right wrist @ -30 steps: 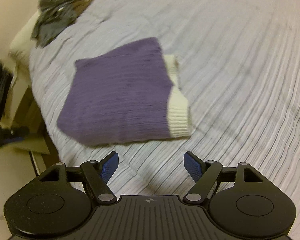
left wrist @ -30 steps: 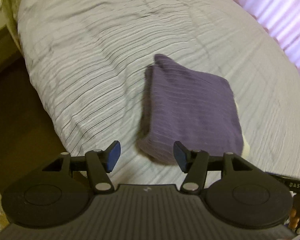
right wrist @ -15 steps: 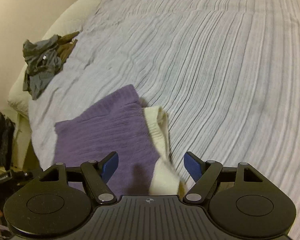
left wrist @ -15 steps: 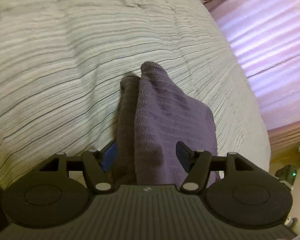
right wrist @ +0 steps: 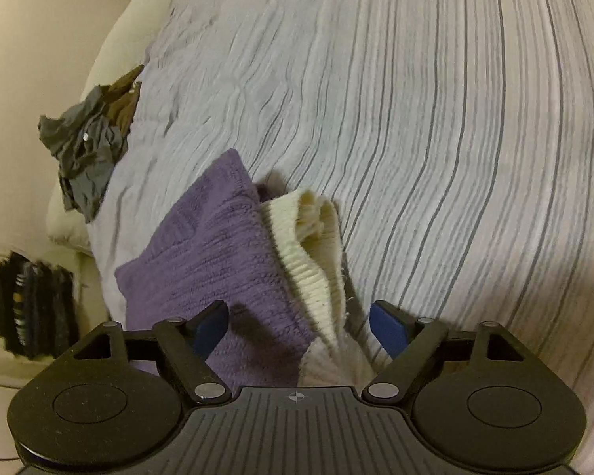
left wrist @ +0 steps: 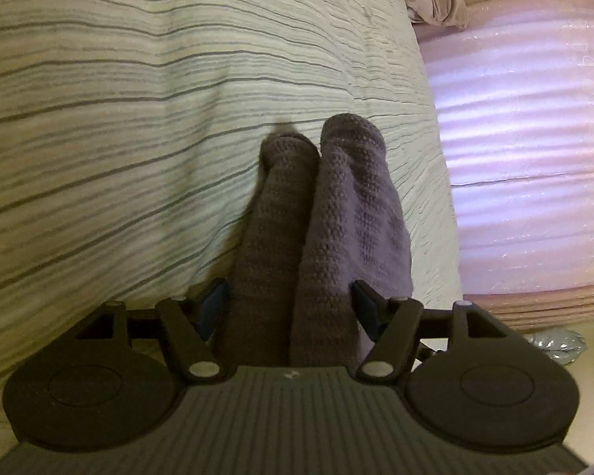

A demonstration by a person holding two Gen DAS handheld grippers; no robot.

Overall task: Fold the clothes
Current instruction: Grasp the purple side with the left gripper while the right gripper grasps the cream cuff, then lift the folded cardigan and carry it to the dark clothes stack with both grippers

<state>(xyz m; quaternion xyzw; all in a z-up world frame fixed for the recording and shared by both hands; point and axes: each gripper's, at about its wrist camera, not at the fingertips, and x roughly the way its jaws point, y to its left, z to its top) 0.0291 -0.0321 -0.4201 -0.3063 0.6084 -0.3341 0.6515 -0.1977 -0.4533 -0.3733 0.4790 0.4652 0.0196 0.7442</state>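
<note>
The folded purple sweater lies on the striped bedspread near its edge, and its long axis runs straight away from the left gripper, whose wide open jaws stand on both sides of two thick knitted folds without pressing them. At the right gripper, the jaws are also wide apart around the ribbed cream hem, holding nothing. A crumpled grey garment lies far left, and much free bedspread remains to the right.

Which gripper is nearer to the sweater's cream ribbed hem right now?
Right. The right gripper straddles the cream ribbed hem of the purple sweater, jaws open. The left gripper straddles the sweater's purple folded edge; no cream shows there.
</note>
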